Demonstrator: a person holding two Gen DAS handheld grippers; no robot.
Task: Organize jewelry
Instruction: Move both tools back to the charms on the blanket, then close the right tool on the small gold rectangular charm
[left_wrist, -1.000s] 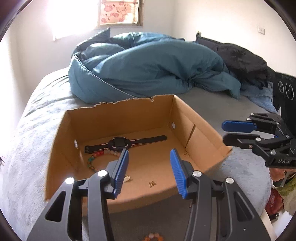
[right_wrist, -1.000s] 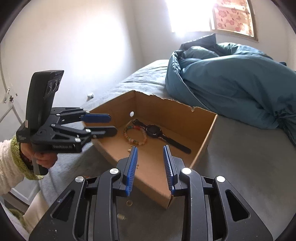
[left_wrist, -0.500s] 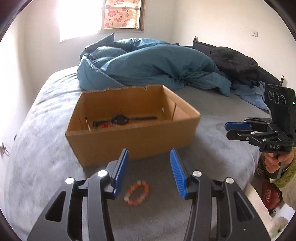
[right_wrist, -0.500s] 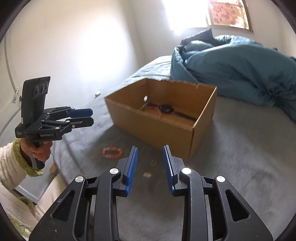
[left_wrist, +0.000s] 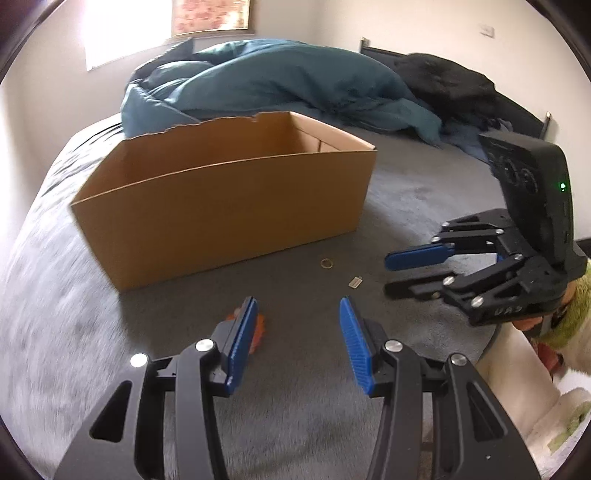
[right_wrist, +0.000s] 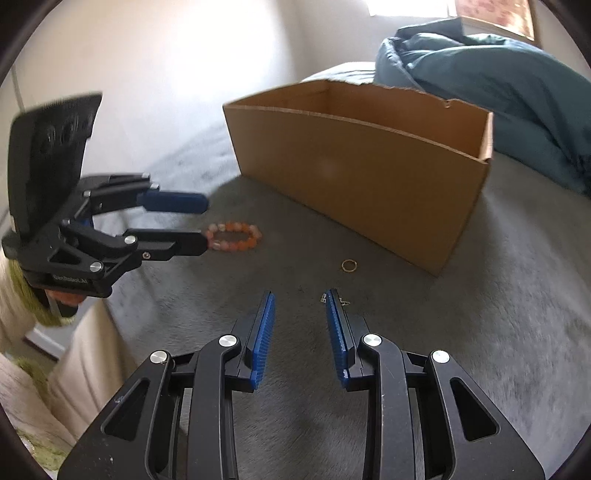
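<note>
An open cardboard box (left_wrist: 229, 199) stands on the grey bed; it also shows in the right wrist view (right_wrist: 369, 166). An orange bead bracelet (right_wrist: 234, 236) lies in front of it, partly hidden behind my left finger in the left wrist view (left_wrist: 258, 325). A small gold ring (left_wrist: 327, 263) (right_wrist: 348, 265) and a small metal charm (left_wrist: 355, 281) (right_wrist: 341, 301) lie near the box. My left gripper (left_wrist: 297, 325) is open and empty just above the bracelet. My right gripper (right_wrist: 299, 317) is open and empty beside the charm.
A rumpled teal duvet (left_wrist: 266, 85) and dark clothing (left_wrist: 450, 85) lie behind the box. The bed's edge (right_wrist: 92, 325) runs close to the grippers. The other gripper appears in each view: the right one (left_wrist: 406, 271), the left one (right_wrist: 203, 221).
Both grippers have drawn back from over the box and dropped low toward the bed in front of it. The box's inside is out of sight now. Both stay open.
</note>
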